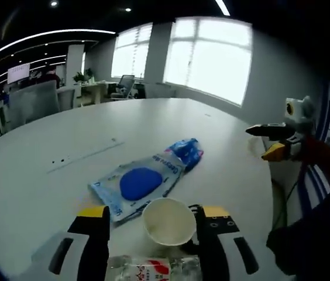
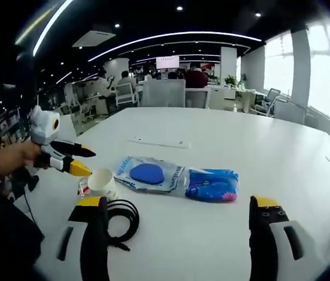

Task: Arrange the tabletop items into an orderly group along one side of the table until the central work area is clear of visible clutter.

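On the white table (image 1: 153, 126) a flat clear packet with a blue pad (image 1: 144, 181) lies with its crumpled blue end (image 1: 187, 151) pointing away. A white paper cup (image 1: 168, 221) stands between the fingers of my left gripper (image 1: 153, 212), which is open; the cup sits close to its right finger. Under the cup's near side lies a clear plastic bottle with a red label (image 1: 147, 270). My right gripper (image 2: 178, 205) is open over bare table, with the packet (image 2: 153, 174) and cup (image 2: 102, 181) ahead. A coiled black cable (image 2: 121, 219) lies by its left finger.
The right gripper (image 1: 264, 143) hangs off the table's right edge, held by a red-sleeved hand. The left gripper (image 2: 84, 161) hovers by the cup. A thin strip (image 2: 159, 143) lies further back on the table. Office chairs and desks stand beyond.
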`<state>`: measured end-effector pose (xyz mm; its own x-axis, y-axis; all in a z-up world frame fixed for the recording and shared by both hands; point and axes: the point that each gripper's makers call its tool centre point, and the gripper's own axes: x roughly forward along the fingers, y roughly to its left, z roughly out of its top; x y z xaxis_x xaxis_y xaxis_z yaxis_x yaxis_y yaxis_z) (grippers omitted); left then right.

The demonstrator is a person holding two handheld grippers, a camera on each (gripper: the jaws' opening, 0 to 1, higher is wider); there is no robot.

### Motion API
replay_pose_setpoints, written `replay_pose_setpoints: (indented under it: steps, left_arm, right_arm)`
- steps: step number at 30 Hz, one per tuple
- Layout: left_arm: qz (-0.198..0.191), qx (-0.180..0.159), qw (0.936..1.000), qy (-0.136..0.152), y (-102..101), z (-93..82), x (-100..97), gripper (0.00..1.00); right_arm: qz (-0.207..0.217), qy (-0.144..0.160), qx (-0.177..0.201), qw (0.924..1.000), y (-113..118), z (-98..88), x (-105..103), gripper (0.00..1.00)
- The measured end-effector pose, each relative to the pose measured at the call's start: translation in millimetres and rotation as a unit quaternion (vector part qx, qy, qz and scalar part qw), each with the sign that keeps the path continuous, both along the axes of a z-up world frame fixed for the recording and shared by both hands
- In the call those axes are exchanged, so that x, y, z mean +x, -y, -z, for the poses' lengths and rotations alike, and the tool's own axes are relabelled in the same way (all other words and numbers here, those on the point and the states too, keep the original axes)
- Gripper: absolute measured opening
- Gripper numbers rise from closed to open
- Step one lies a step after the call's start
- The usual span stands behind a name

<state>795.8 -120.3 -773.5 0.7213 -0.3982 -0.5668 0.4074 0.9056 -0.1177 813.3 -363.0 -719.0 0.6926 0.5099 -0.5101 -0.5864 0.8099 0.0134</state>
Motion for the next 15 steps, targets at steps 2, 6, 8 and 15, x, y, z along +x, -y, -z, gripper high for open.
replay_pose_setpoints:
  steps: [2,6,8,15]
  left_arm:
    - [0.008,0.012,0.9999,-0.003,0,3.6,-1.6,0.53]
    - [0.012,0.012,0.9998,-0.006,-2,10.3,0.2,0.47]
    - [0.014,0.010,0.9998,-0.011,-2,14.1,1.3,0.42]
    - [0.022,0.008,0.9990,-0.037,2,30.5,2.1,0.25]
  right_arm:
    - [0.000,0.001,0.003,1.0000,-1,-0.9,-4,0.97]
    - [-0.003,-0.004,0.006,1.0000,-3,1.0,-9,0.97]
    - [-0.002,-0.010,0.006,0.9999,-3,3.7,-12,0.97]
    - [-0.001,-0.024,0.007,0.9997,-3,11.6,-20,0.97]
